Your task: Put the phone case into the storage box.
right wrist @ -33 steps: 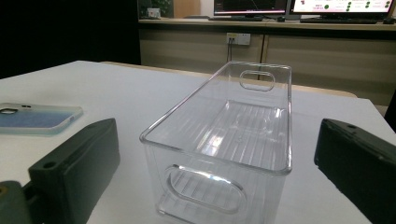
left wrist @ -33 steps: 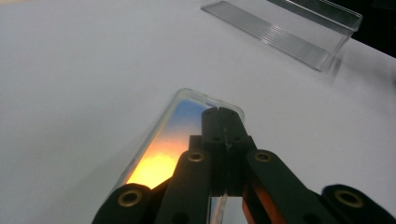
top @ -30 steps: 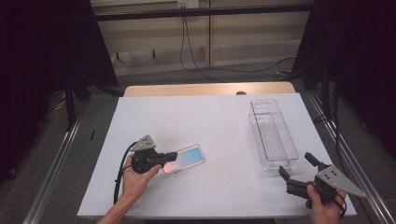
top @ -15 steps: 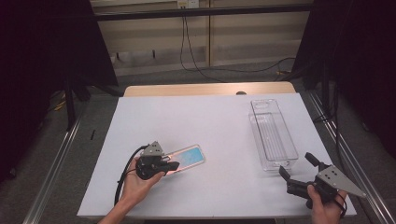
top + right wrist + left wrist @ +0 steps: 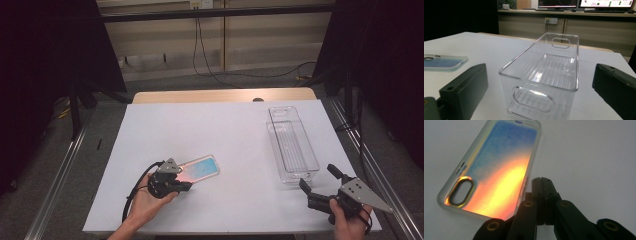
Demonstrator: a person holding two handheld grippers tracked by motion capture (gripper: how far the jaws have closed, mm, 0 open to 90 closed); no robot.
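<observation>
Left gripper view: clenched left claw (image 5: pixel 541 180) beside phone case (image 5: pixel 496 165) edge; right claw (image 5: pixel 540 82) released

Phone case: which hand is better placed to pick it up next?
Left, probably. The left tool sits right at the phone case, jaws shut beside its edge, not on it. The right tool stands open across the table, facing the clear bin.

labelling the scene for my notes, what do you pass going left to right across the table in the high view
left tool → phone case → clear plastic bin → right tool

The left tool's jaws are shut right beside the case's near edge; the right tool's jaws stand open, just in front of the bin's near end.
</observation>
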